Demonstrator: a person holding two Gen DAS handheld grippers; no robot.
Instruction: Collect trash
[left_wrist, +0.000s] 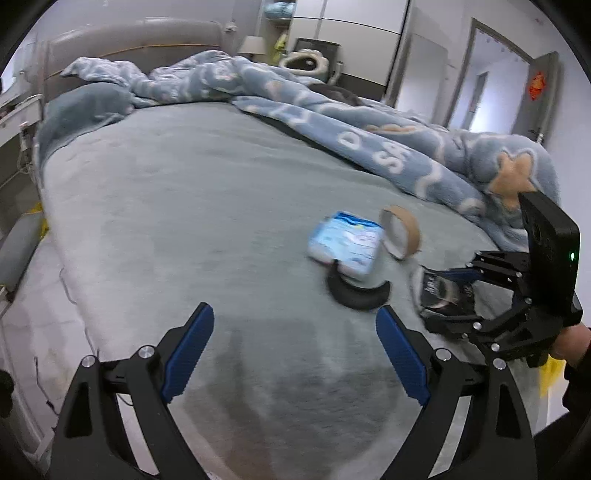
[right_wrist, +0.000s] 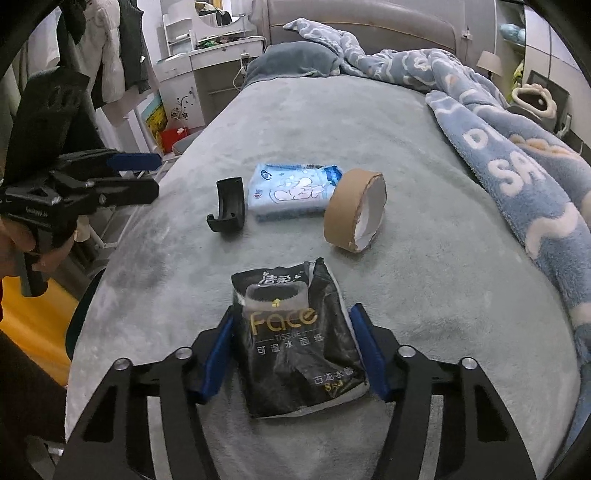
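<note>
Right gripper (right_wrist: 293, 350) pinches the black tissue pack (right_wrist: 299, 343) on the bed (right_wrist: 424, 295), pads against its sides. Beyond the pack lie a black clip (right_wrist: 227, 206), blue pack (right_wrist: 291, 192) and tape roll (right_wrist: 354, 210). Left gripper (left_wrist: 295, 350) hangs spread, empty.

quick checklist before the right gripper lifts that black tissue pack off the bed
1. Black tissue pack sits between the right gripper jaws: ok.
2. Both pads pressed on the pack's sides: looks ok, the wrapper is crumpled between them, though how firm the grip is cannot be told.
3. Nothing lying on top of the pack: ok.
4. Brown tape roll, blue tissue pack and curved black plastic piece lie apart from the pack: ok.
5. Left gripper open, empty and off to the side: ok.
6. Trash bag or bin ready to receive it: cannot tell.
</note>
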